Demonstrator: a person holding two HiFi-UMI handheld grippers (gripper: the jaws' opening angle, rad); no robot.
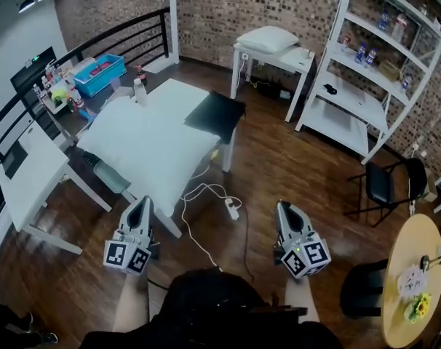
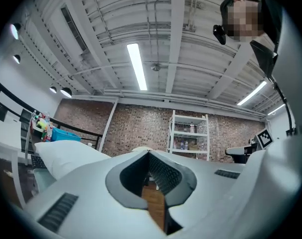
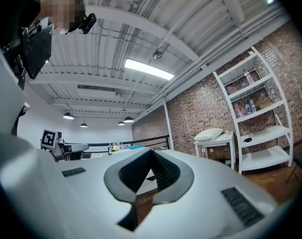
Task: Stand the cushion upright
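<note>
A large white cushion [image 1: 144, 147] lies flat on the white table [image 1: 178, 93] ahead of me; it also shows at the left in the left gripper view [image 2: 61, 156]. A flat black cushion [image 1: 215, 115] rests on the table's right corner. My left gripper [image 1: 140, 202] [image 2: 148, 153] hovers over the floor just short of the table's near corner, jaws shut with nothing between them. My right gripper [image 1: 282, 208] [image 3: 151, 152] is over the bare floor to the right, well apart from the table, also shut and empty.
A power strip with white cable [image 1: 231, 208] lies on the wood floor between the grippers. At the back stand a small table with a white pillow [image 1: 266, 38] and a white shelf unit [image 1: 373, 71]. A black chair [image 1: 384, 184] and a round table [image 1: 417, 282] are at right.
</note>
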